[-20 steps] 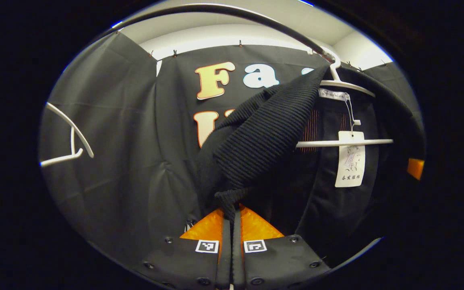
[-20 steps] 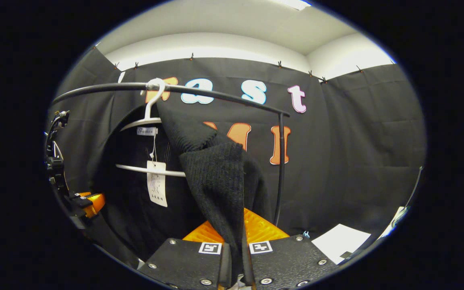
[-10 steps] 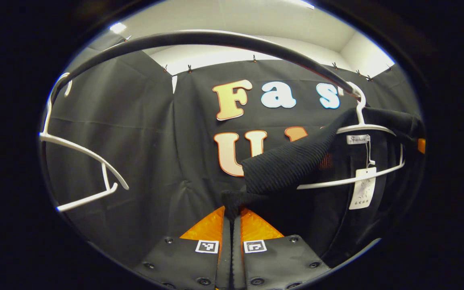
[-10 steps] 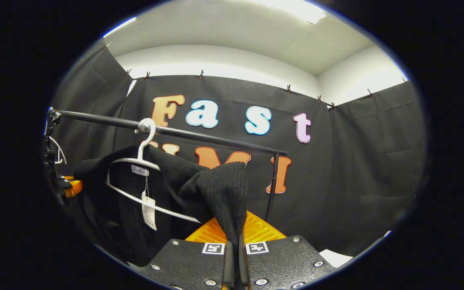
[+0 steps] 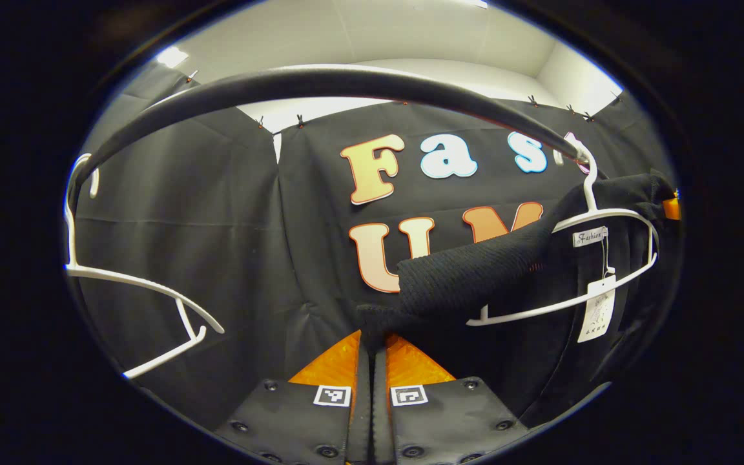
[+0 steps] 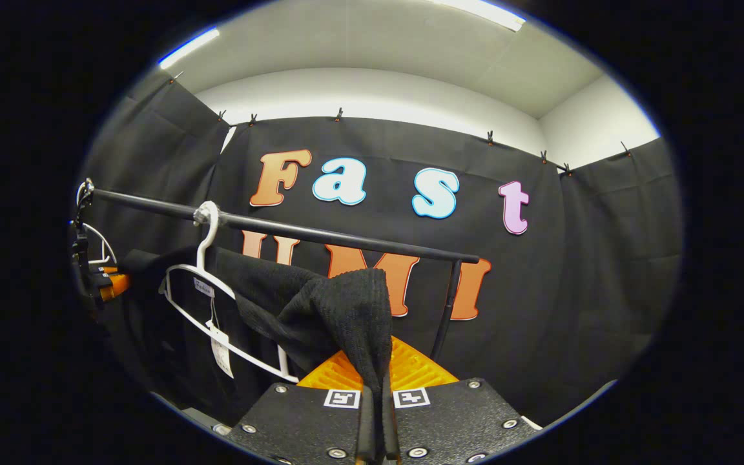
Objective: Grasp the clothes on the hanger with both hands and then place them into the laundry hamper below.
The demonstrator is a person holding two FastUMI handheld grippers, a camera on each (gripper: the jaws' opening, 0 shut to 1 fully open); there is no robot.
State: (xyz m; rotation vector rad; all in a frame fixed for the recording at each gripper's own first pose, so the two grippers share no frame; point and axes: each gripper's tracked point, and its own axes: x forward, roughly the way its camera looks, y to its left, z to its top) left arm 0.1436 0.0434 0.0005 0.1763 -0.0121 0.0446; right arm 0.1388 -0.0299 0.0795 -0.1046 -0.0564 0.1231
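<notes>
Black ribbed knit garment, pinched by both tools, curved white hanger

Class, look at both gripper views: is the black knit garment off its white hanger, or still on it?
Still on. The black knit garment drapes over the white hanger, which hooks the rail; both grippers pinch its ends.

Left gripper, right gripper: black screwed housings, square markers.
</notes>
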